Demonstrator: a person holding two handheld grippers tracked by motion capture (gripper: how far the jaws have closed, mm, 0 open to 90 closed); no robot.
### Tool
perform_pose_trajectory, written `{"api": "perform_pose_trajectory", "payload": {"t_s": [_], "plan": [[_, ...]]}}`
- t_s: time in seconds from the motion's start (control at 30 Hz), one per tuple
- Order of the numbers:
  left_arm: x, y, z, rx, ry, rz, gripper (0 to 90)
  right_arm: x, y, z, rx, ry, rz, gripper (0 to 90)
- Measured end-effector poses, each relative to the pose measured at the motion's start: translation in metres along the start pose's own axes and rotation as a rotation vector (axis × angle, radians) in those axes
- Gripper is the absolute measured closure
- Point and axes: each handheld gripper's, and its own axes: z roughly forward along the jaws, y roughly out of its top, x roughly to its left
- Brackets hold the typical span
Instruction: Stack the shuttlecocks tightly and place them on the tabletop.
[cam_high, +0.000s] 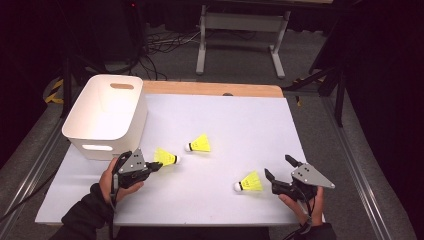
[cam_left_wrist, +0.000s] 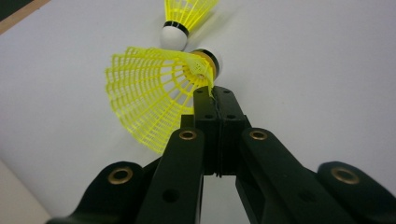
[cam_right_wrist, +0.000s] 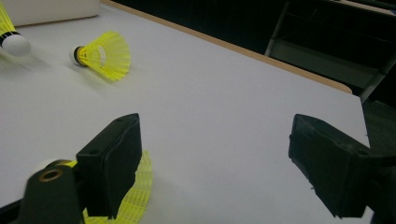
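On the tabletop (cam_high: 165, 200) beside the white bin (cam_high: 107, 115), my left hand-held gripper (cam_left_wrist: 215, 100) was clamped on a shuttlecock (cam_left_wrist: 154, 100) skirt edge, prob. for binning, while the right hand-held gripper (cam_right_wrist: 215, 154) sat wide open, empty, beside another shuttlecock (cam_high: 250, 182).

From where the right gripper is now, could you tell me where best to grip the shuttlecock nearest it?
I would pinch the yellow skirt of that shuttlecock, coming from its right: it lies on its side, flared end facing the open right gripper, round cork pointing away.
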Motion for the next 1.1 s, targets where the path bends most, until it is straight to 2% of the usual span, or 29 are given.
{"api": "perform_pose_trajectory", "payload": {"t_s": [0.1, 0.23, 0.4, 0.7, 0.9, 1.1], "plan": [[0.001, -0.001, -0.004, 0.004, 0.01, -0.001, 89.4, 0.0, 0.0, 0.001, 0.006, 0.005, 0.001, 17.8], [0.001, -0.002, -0.016, 0.017, 0.042, 0.023, 89.4, 0.001, 0.0, 0.002, 0.015, 0.017, -0.007, 17.5], [0.005, -0.007, -0.027, 0.02, 0.06, 0.004, 89.1, 0.001, -0.001, 0.003, 0.02, 0.022, -0.002, 17.5], [0.009, -0.01, -0.029, 0.04, 0.055, -0.024, 89.2, 0.003, -0.001, 0.005, 0.033, 0.03, -0.005, 17.4], [0.008, -0.01, -0.028, 0.065, 0.061, -0.015, 89.1, 0.004, -0.001, 0.005, 0.039, 0.039, -0.011, 17.1], [0.008, -0.012, -0.034, 0.069, 0.072, -0.028, 88.9, 0.003, -0.001, 0.005, 0.03, 0.065, -0.01, 15.4]]}}
